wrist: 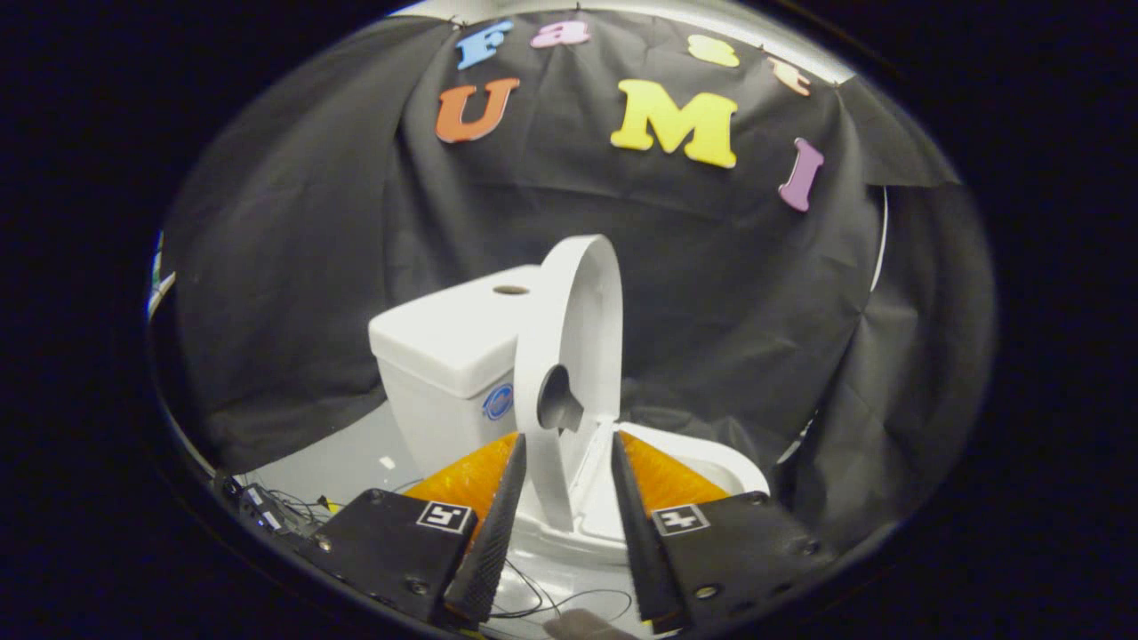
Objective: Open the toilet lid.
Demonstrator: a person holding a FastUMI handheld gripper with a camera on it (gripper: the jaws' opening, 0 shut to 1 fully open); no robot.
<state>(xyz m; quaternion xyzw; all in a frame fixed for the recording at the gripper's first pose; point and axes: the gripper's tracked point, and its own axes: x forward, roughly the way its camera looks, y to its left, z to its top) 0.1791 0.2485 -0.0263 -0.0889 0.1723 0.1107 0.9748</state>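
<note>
Black cloth drapes the back and sides of the booth, above a pale grey floor. Beyond the left finger, some dark electronics with loose wires lie on that floor. Further along, just ahead of the left finger, stands a small white toilet. Its tank sits beyond and slightly left of the fingers, with a round hole in its top and a blue round sticker on its front. The toilet lid stands raised nearly upright, seen almost edge-on, directly ahead of the gap between the fingers, with its lower edge reaching down between them. A dark rounded knob sticks out from the lid's face. The gripper is spread apart, its two dark ridged fingers either side of the lid's lower part without clearly pressing on it. Orange padding backs each finger. Beyond the right finger, the white bowl rim curves away.
</note>
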